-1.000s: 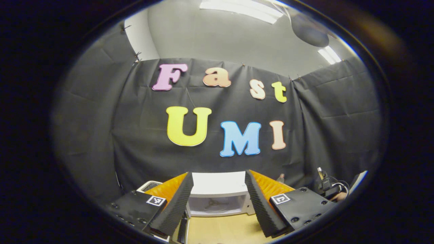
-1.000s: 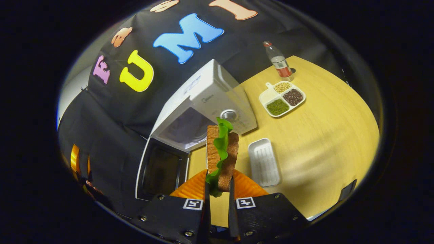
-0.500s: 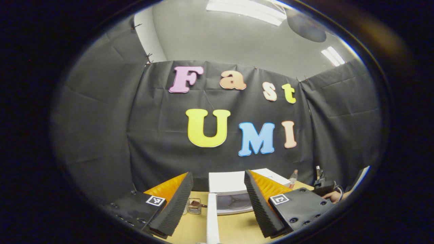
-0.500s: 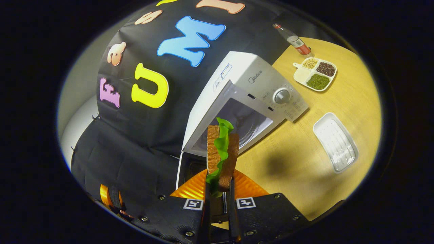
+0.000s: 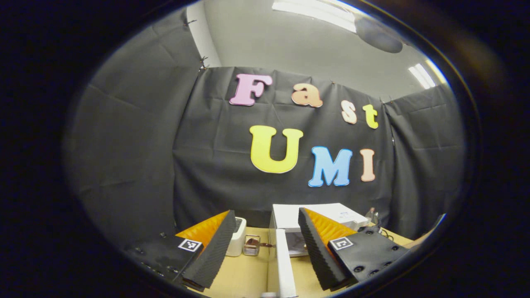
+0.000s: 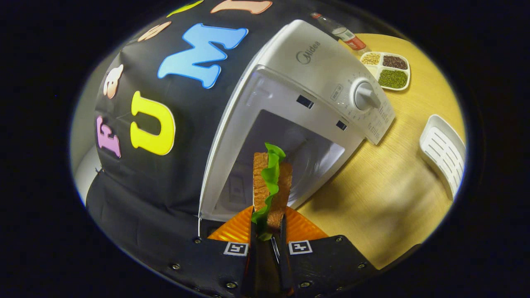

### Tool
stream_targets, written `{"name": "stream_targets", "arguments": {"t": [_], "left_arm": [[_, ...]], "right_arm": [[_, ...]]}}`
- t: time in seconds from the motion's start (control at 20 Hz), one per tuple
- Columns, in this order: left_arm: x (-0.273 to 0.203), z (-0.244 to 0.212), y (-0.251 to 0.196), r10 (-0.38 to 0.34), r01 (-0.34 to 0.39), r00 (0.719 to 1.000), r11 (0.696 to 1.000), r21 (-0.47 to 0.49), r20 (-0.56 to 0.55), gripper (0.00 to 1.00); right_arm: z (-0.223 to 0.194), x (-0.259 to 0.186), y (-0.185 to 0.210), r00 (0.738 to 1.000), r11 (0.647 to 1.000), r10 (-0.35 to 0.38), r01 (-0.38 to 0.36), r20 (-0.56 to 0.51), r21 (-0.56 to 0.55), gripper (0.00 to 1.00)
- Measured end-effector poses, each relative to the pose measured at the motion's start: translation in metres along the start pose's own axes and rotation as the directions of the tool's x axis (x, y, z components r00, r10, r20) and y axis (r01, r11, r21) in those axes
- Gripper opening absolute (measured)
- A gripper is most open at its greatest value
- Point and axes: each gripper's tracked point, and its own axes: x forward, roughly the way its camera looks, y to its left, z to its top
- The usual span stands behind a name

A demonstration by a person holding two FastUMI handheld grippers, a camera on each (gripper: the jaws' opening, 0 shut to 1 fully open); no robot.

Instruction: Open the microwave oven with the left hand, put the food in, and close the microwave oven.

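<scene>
Right gripper view: right gripper (image 6: 267,236) at bottom centre, fingers pinching a sandwich (image 6: 271,186) from both sides. The sandwich stands on edge, two brown slices with a green leaf between, the leaf poking out at top and bottom. It is held in the air in front of the microwave's (image 6: 314,82) open cavity, which takes up the centre of the frame; whether the sandwich has crossed the opening, cannot tell. The microwave is white and tilted in this view, with a knob (image 6: 366,94) on its panel at upper right. It stands on a wooden table (image 6: 385,190).

On the table, right edge of frame: a white ribbed tray (image 6: 445,155). Upper right: a divided dish (image 6: 387,70) with three kinds of grains, and just beyond it a bottle (image 6: 341,35) with a red label, its top near the frame's upper edge.

Left gripper view: left gripper (image 5: 265,248) at bottom centre, fingers spread wide, holding nothing. Between them, edge-on, the white microwave door (image 5: 283,265), swung open; behind it the microwave body. Lower left of centre, on the table: a small white box (image 5: 238,240) and beside it a small glass jar (image 5: 251,245).
</scene>
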Motion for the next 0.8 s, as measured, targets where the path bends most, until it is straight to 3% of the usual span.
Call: {"name": "stream_targets", "arguments": {"t": [0.35,0.6,0.8], "left_arm": [[0.0,-0.017,0.048,0.064,-0.063,0.996,0.998,0.015,-0.054,0.96],[0.011,-0.033,0.071,0.088,-0.089,0.991,0.996,-0.004,-0.1,0.97],[0.023,-0.027,0.073,0.071,-0.071,0.995,0.997,-0.002,-0.076,0.97]], "right_arm": [[0.008,0.081,-0.01,0.977,0.967,-0.064,0.01,0.205,0.256,0.21],[0.005,0.13,-0.005,0.96,0.961,-0.085,0.008,0.266,0.278,0.22],[0.0,0.13,-0.013,0.965,0.972,-0.143,0.095,0.219,0.217,0.28]]}}
